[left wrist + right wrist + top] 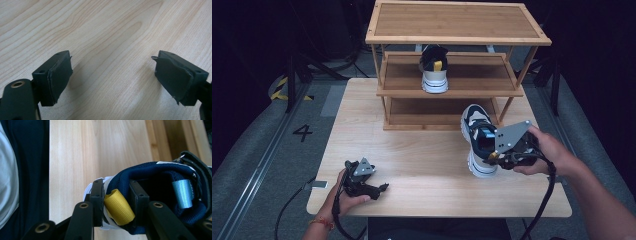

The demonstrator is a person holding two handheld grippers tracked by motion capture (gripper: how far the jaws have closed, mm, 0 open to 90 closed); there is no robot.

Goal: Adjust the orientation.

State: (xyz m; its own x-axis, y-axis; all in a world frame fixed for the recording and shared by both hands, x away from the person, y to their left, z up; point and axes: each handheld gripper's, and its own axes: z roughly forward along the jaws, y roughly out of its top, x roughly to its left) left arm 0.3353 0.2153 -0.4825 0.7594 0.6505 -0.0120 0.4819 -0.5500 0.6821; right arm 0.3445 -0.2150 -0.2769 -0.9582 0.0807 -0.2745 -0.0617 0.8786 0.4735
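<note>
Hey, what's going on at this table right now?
A person holds a gripper in each hand. The right gripper is clamped on the heel of a navy and white sneaker on the light wooden table. The left gripper rests open. A matching sneaker sits on the bamboo shoe rack's middle shelf.

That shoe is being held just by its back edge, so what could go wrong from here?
The right gripper pinches only the heel collar of the navy shoe, by its yellow pull loop; the soft fabric could slip free. The shoe sits close to the wooden rack, so its toe might knock a shelf edge. The left gripper, open over the table, offers no support.
</note>
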